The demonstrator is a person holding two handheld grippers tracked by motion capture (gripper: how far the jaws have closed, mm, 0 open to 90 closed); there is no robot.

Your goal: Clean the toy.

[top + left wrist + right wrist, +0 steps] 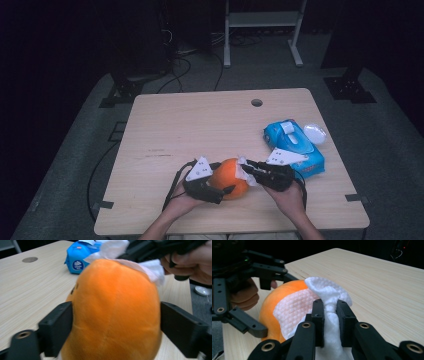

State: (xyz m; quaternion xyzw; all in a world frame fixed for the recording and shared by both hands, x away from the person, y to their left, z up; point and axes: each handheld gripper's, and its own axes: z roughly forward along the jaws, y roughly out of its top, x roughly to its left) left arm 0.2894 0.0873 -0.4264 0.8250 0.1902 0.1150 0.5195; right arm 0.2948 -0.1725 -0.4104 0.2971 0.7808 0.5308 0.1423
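1. Wiping looks under way: the right gripper point(329, 322) has its jaws pinched tight on a white wet wipe point(294, 307) laid across the orange plush toy point(231, 178).
2. The left gripper point(116, 322) straddles the toy, jaws wide against its sides, steadying it near the table's point(200, 125) front edge.
3. Most of the toy's surface seems left to wipe; the blue wipes pack point(294, 145) lies just beside.

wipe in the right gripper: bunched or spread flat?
Both: the white wipe is bunched where the right gripper pinches it; beyond that, it spreads over the orange plush toy.
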